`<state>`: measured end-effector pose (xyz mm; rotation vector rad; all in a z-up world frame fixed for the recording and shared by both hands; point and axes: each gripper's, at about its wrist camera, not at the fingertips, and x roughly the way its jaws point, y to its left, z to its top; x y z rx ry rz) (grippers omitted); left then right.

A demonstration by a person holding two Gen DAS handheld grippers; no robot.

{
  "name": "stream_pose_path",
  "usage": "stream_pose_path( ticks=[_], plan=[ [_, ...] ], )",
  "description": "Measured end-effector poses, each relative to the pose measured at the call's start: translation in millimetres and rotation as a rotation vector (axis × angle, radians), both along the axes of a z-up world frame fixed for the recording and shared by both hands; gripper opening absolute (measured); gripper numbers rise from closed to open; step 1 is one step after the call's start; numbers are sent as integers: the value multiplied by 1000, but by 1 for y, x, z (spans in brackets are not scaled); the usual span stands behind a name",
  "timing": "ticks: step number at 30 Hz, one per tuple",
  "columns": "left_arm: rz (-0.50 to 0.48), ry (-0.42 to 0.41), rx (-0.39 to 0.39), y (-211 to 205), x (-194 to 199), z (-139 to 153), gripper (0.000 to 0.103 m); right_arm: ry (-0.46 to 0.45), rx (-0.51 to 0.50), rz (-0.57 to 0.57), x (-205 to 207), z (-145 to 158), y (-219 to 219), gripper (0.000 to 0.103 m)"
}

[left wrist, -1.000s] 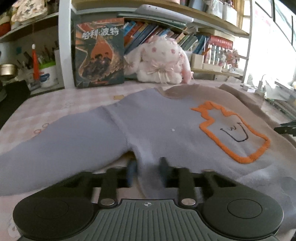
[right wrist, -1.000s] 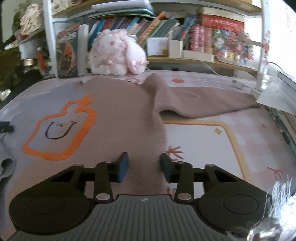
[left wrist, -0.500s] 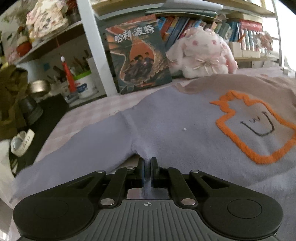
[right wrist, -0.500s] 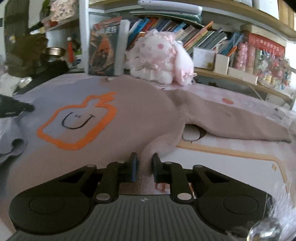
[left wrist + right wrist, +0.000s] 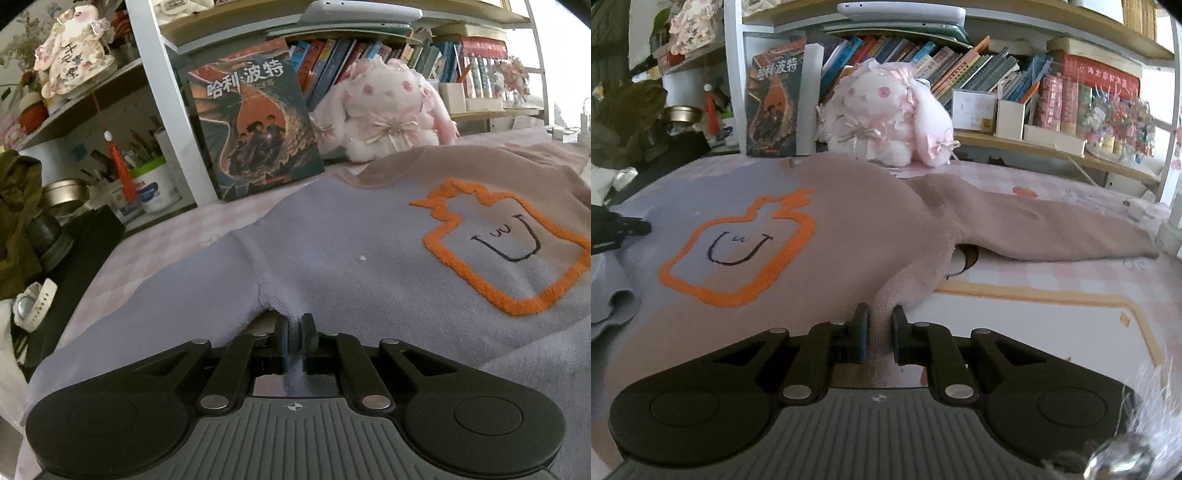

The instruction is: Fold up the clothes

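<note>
Two pinches are in place, one at each underarm of the sweater (image 5: 369, 258), which lies spread flat on the pink checked tabletop (image 5: 155, 240) in front of the bookshelf.

From the left wrist view, the left gripper (image 5: 294, 332) has its jaws nearly together on a ridge of lavender knit where sleeve meets body. To do this step well, I would lift only enough to free the cloth, then carry it straight across so the sleeve follows without twisting.

From the right wrist view, the right gripper (image 5: 878, 328) is clamped on a bunched fold of the beige half at the opposite underarm, its jaws having just been closing around that fold. Both hands should move together (an uneven pull would skew the fold line).

Soft and fuzzy, the sweater is lavender on one side and beige on the other, with an orange outlined patch (image 5: 738, 251) enclosing a drawn smile.
</note>
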<state>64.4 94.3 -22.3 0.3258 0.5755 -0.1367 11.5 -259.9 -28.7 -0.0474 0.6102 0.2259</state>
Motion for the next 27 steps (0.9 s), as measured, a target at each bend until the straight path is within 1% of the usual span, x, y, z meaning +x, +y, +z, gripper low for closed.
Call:
stream_pose_path(
  ticks=[2,3,4,5,6,8,10,11,12,14,16,17,19,21,22,23,24,25,26,27],
  plan=[
    [10,-5,6,-2,-5,3,12,-3,-18,-6,6,0,1,12],
    [14,-8,9,-2,-7,4,14,4,-24,-1,6,1,3,15],
    [1,-30,18,-7,-14,7,16,8,-30,5,6,2,4,16],
    [-12,-52,28,-11,-21,10,20,6,-34,13,4,2,5,22],
    [-44,-66,26,-18,-28,13,26,2,-37,18,1,2,5,26],
    [-110,-93,23,-32,-43,20,34,-7,-37,12,-6,1,4,26],
    [-191,-86,-16,-50,-55,25,44,-18,-38,8,-14,1,5,28],
    [-231,-81,-40,-60,-61,27,52,-25,-42,10,-19,2,5,29],
    [-267,-78,-56,-69,-67,27,57,-32,-47,13,-24,2,6,30],
    [-344,-74,-60,-91,-80,27,61,-46,-53,24,-36,2,9,35],
    [-407,-82,-12,-113,-94,24,62,-52,-54,37,-45,2,12,37],
    [-422,-91,26,-120,-101,22,62,-54,-63,42,-48,1,13,38],
    [-410,-116,155,-132,-110,12,62,-60,-79,51,-54,-1,15,39],
    [-376,-120,260,-136,-112,3,60,-64,-75,51,-56,-3,14,39],
    [-357,-111,282,-133,-111,-1,58,-65,-67,51,-56,-3,13,39],
    [-342,-101,278,-129,-112,-2,43,-65,-59,50,-56,-4,11,39],
    [-315,-101,274,-122,-111,-2,25,-64,-50,49,-55,-4,10,39],
    [-287,-102,271,-115,-110,-3,15,-63,-44,47,-55,-5,9,39],
    [-251,-138,280,-107,-113,-2,8,-62,-39,46,-55,-5,8,39],
    [-217,-183,297,-98,-122,0,7,-60,-35,45,-55,-5,7,39]
  ],
)
